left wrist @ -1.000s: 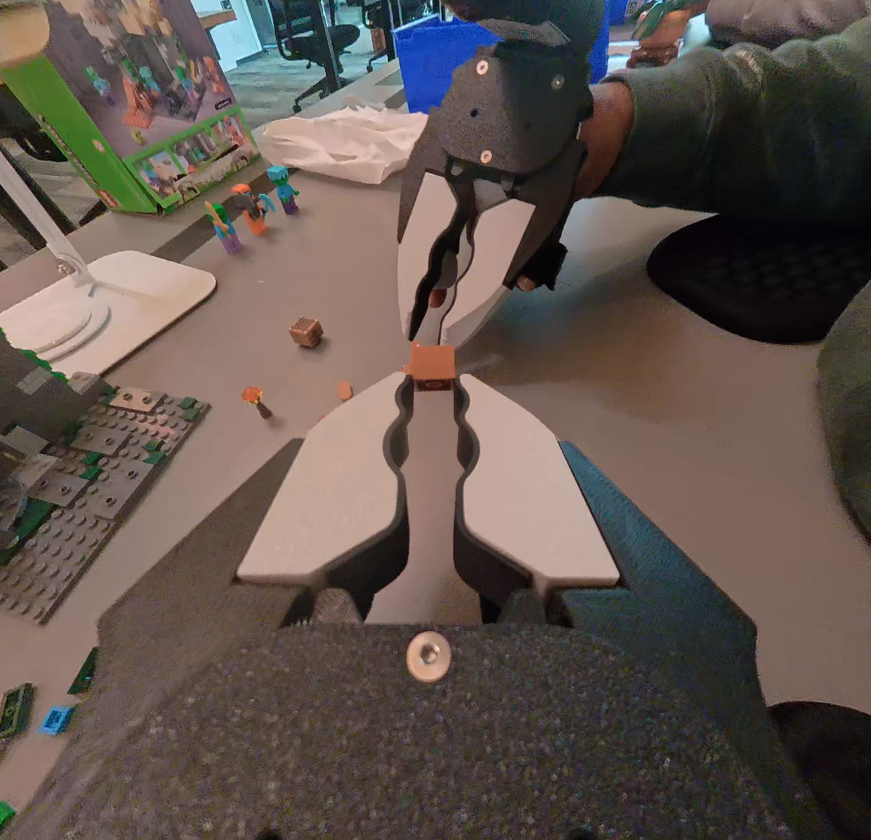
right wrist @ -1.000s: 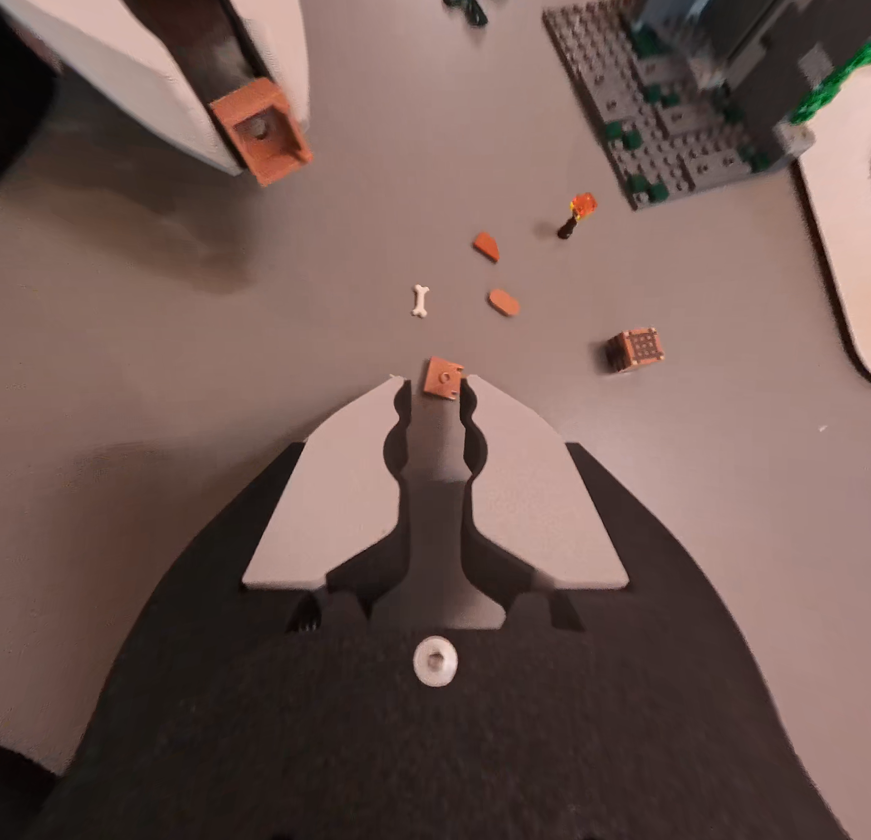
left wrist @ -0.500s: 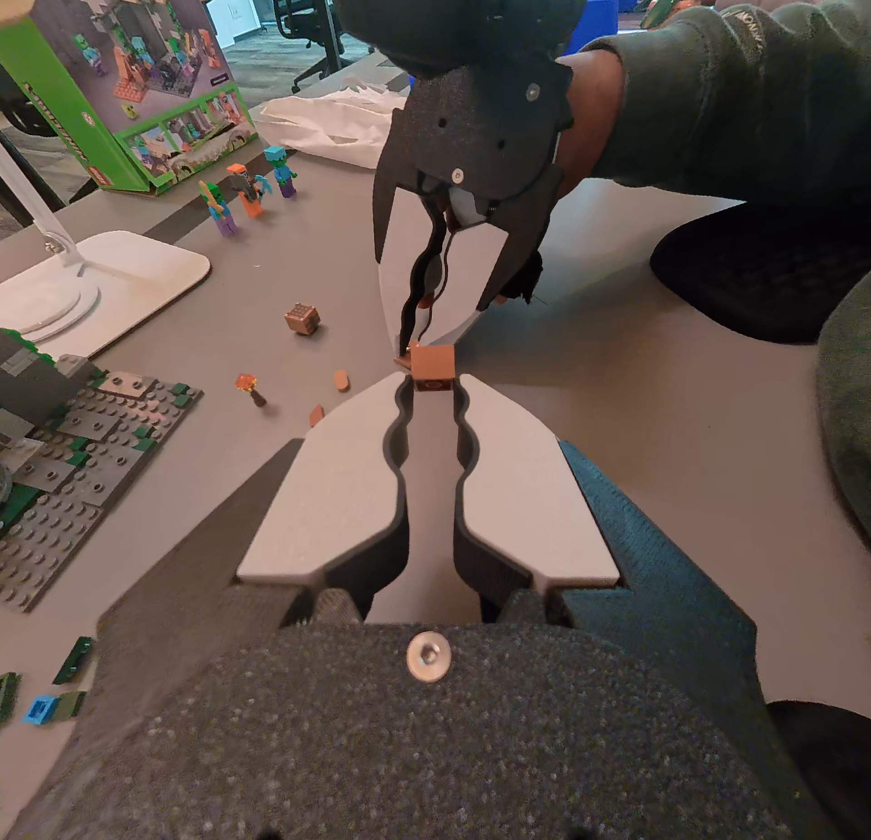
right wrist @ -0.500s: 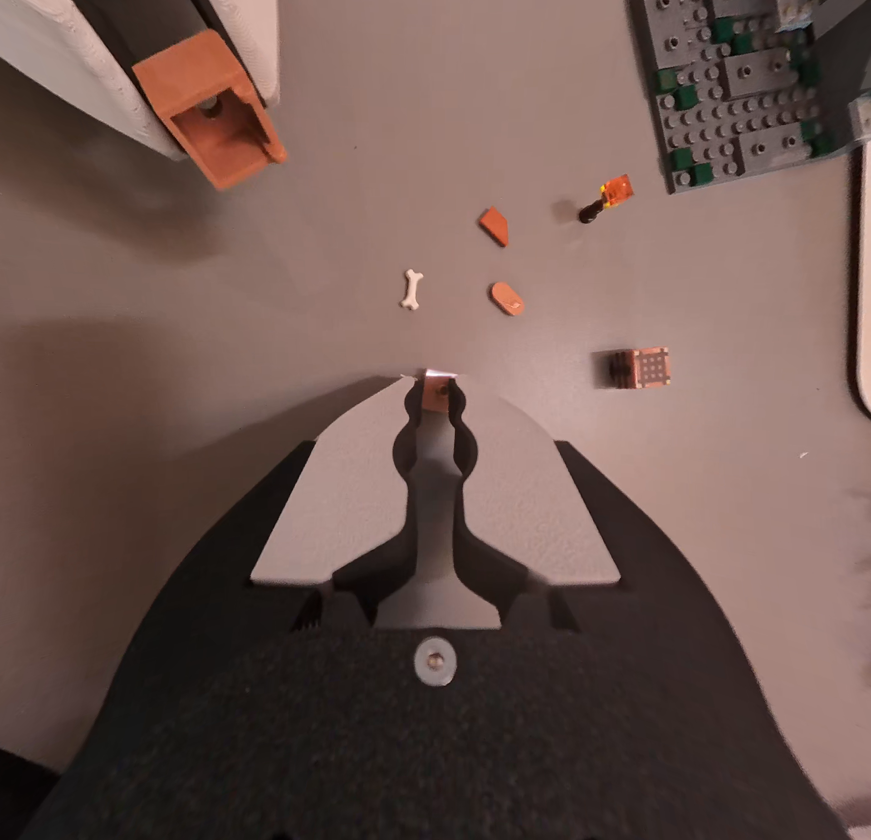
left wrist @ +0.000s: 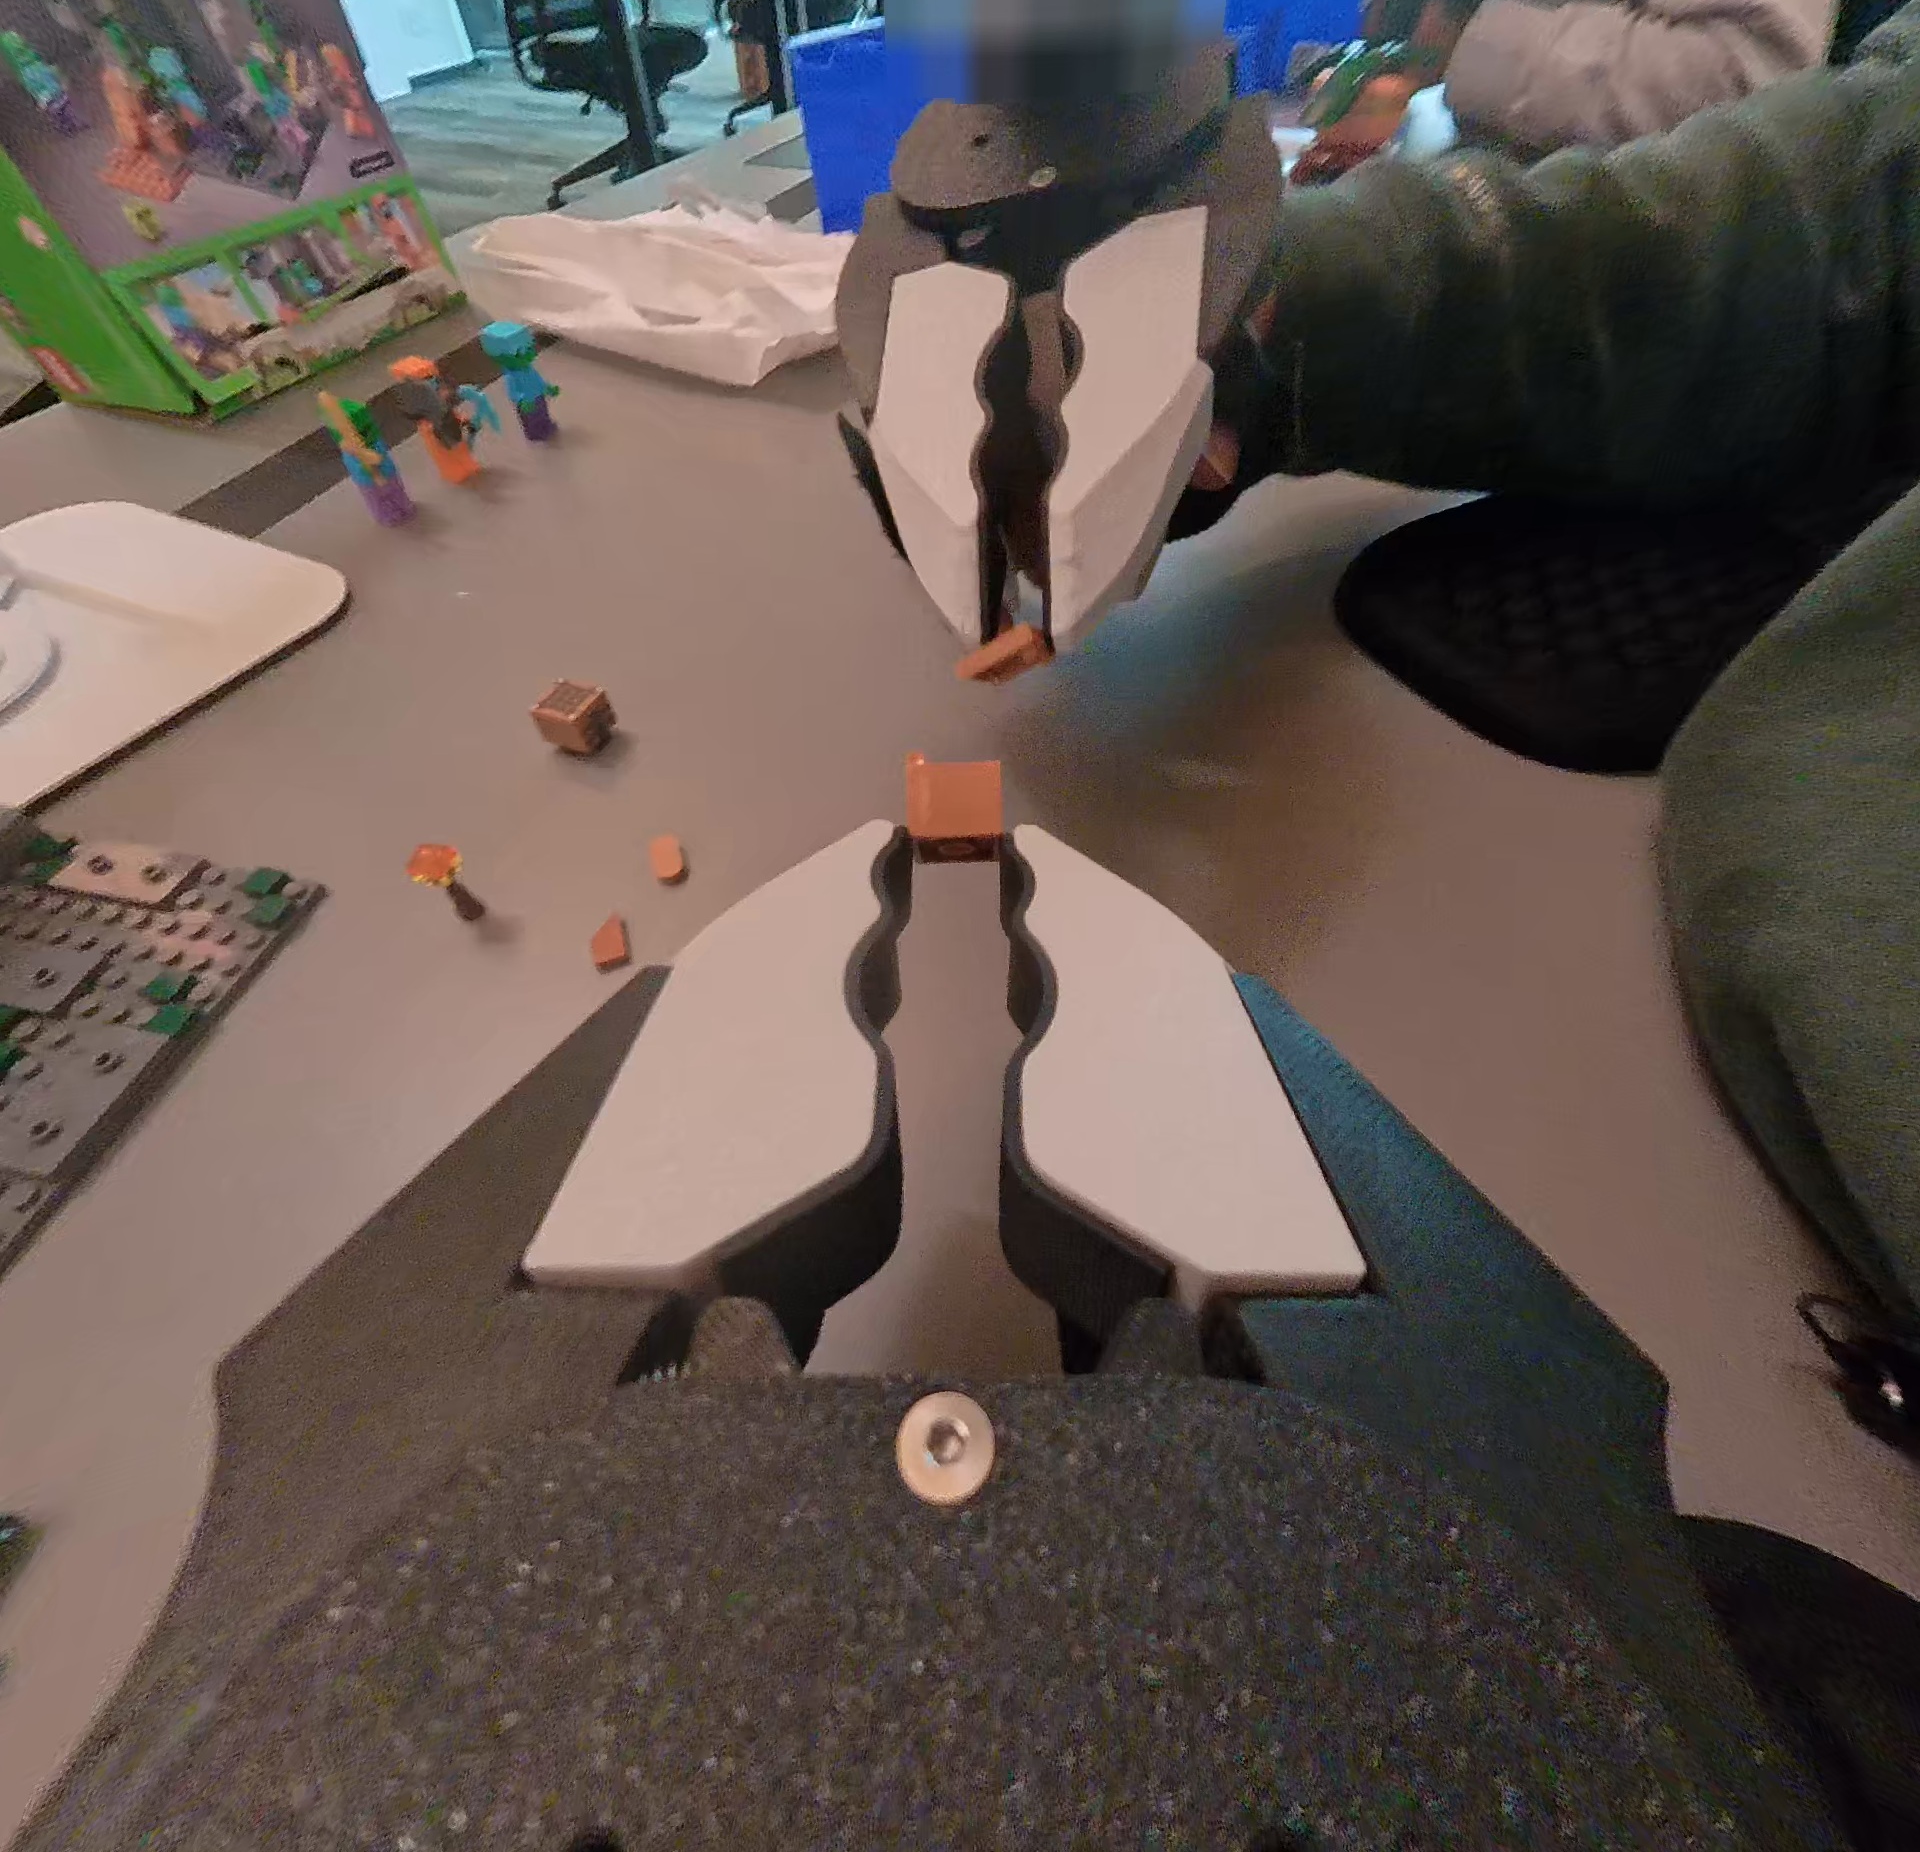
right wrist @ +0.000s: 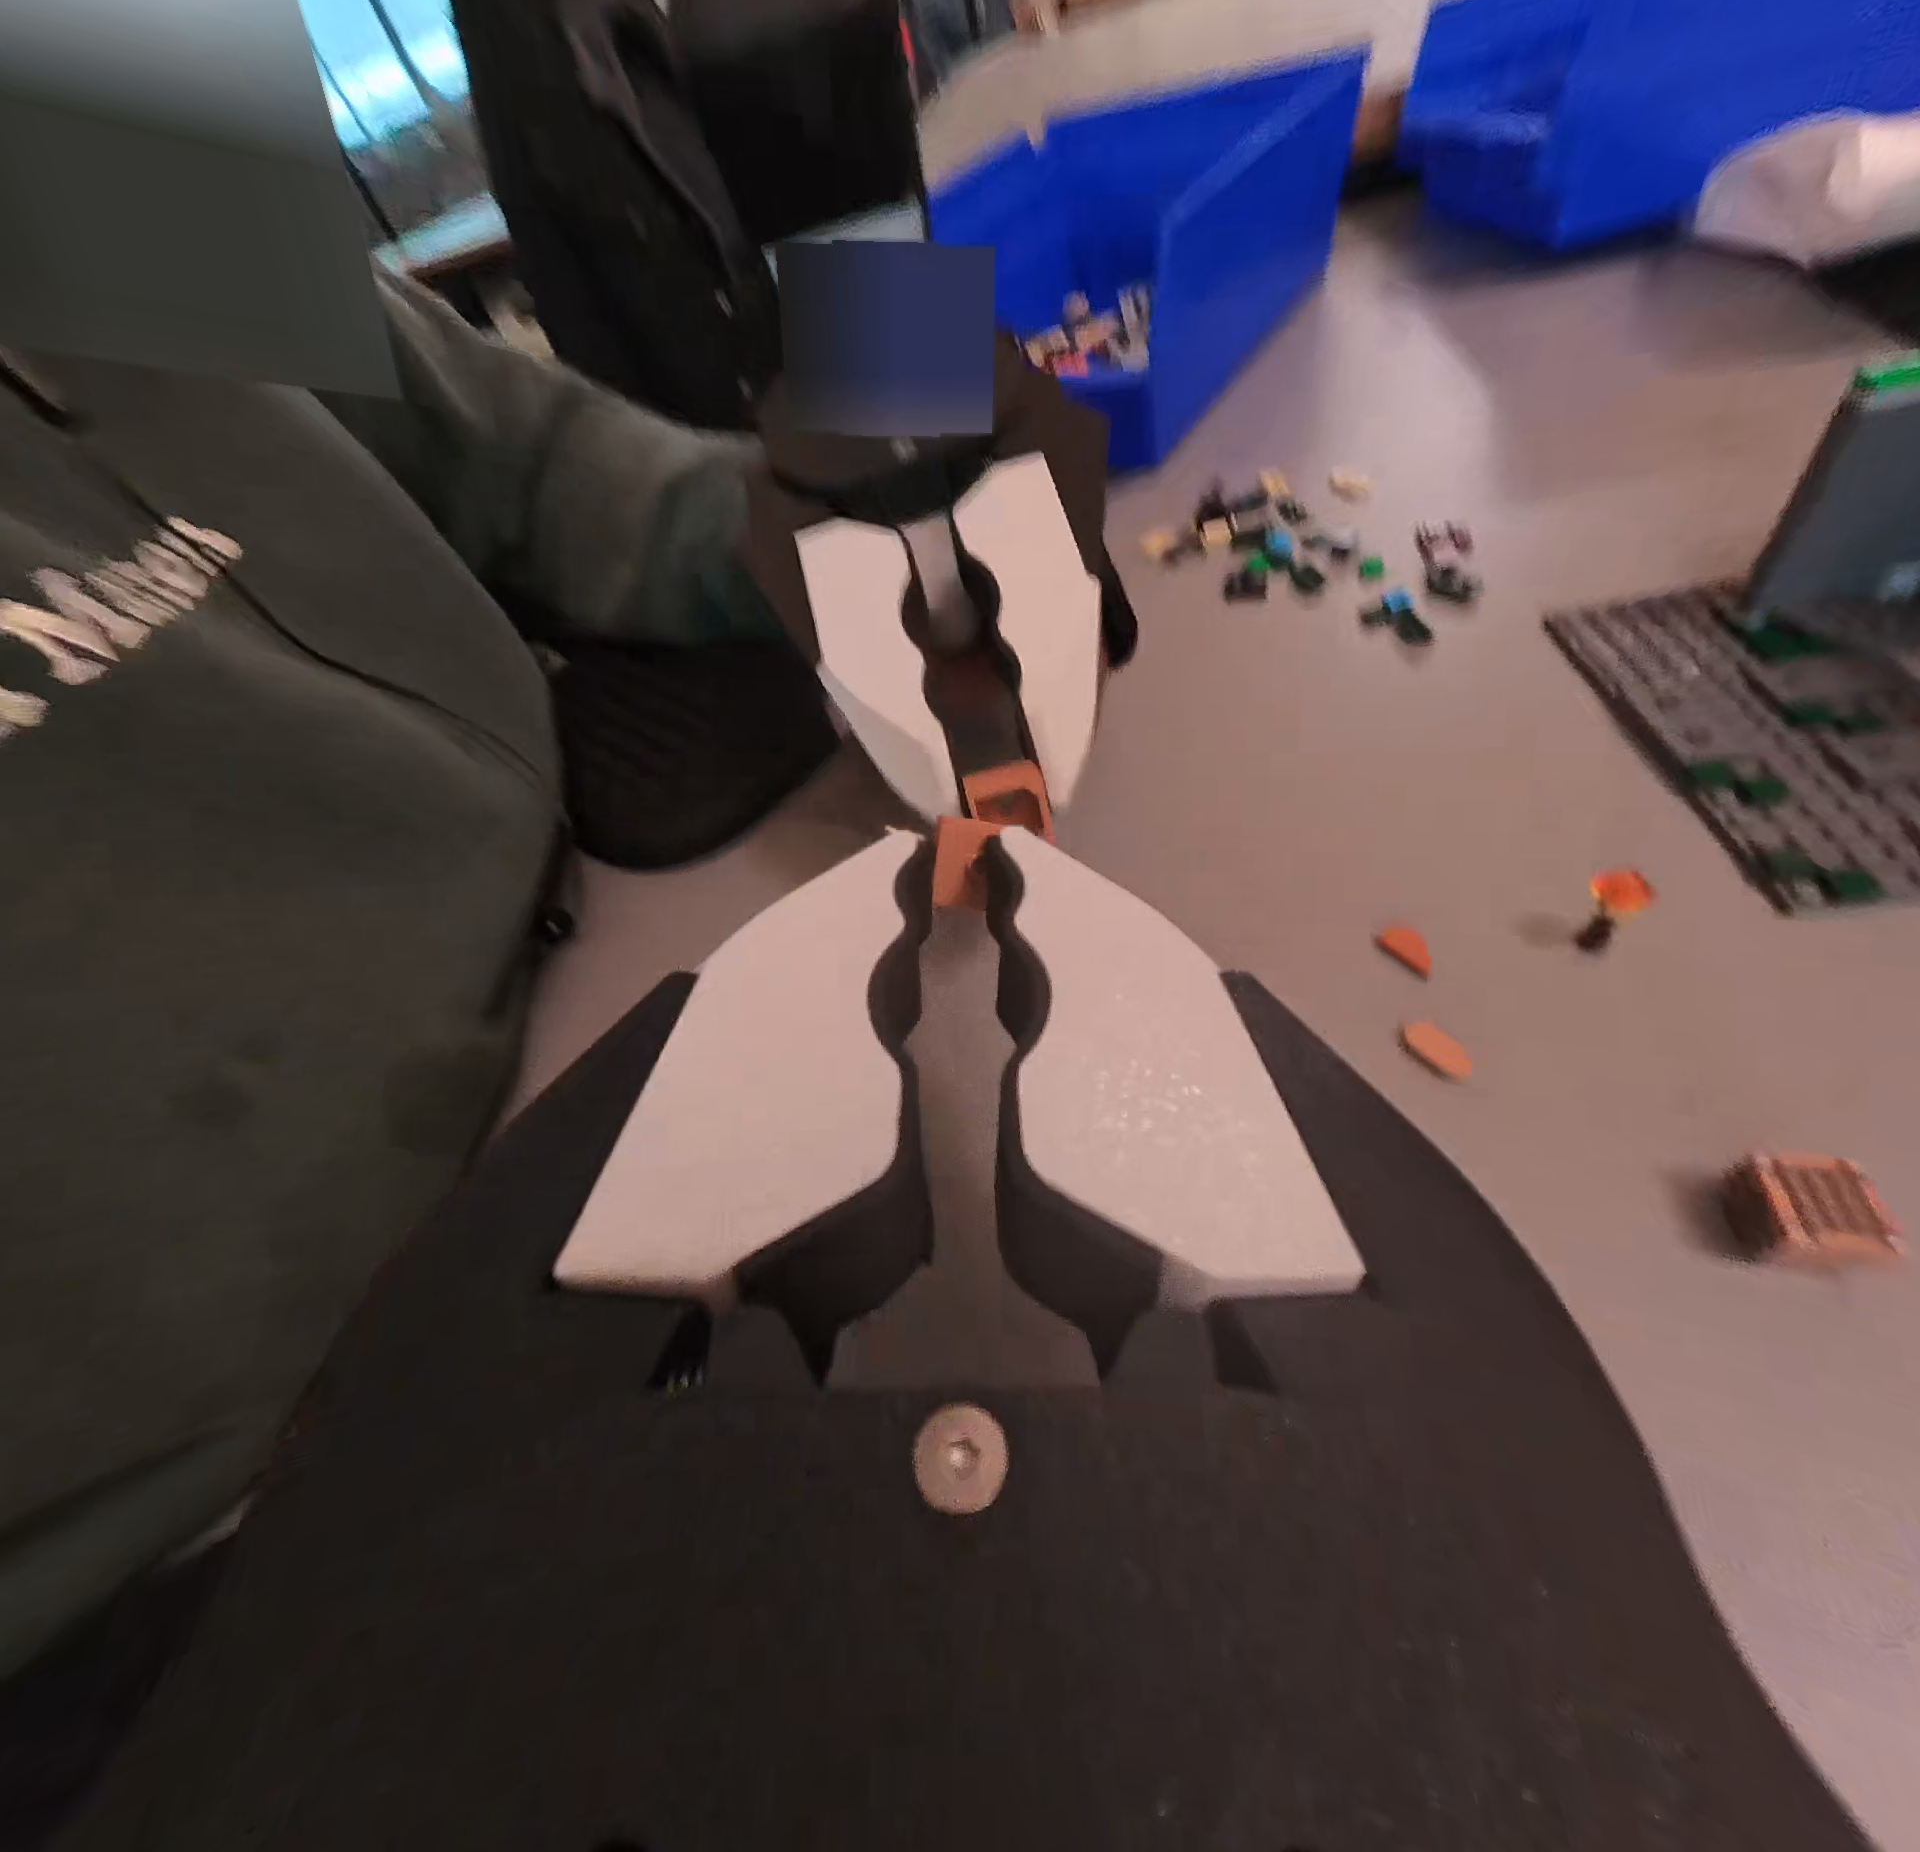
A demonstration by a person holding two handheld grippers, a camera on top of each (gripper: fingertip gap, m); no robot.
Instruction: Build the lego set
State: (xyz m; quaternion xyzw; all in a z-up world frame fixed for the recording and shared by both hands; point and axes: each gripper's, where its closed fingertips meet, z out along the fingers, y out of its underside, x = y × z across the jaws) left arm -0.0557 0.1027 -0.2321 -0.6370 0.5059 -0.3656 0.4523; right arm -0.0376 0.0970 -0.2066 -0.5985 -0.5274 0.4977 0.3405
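Between the tips of the left hand-held gripper (left wrist: 954, 834), an orange-brown brick (left wrist: 953, 801) sits clamped above the grey tabletop (left wrist: 1299, 867). Facing it, the right hand-held gripper (right wrist: 961, 852) is closed on a thin orange-brown plate (right wrist: 958, 867); the two pieces are close but apart. Further left lie two small orange tiles (left wrist: 667, 857), a torch piece (left wrist: 445, 875), a brown crate block (left wrist: 572, 713), three minifigures (left wrist: 449, 433) and the grey studded baseplate (left wrist: 94, 981).
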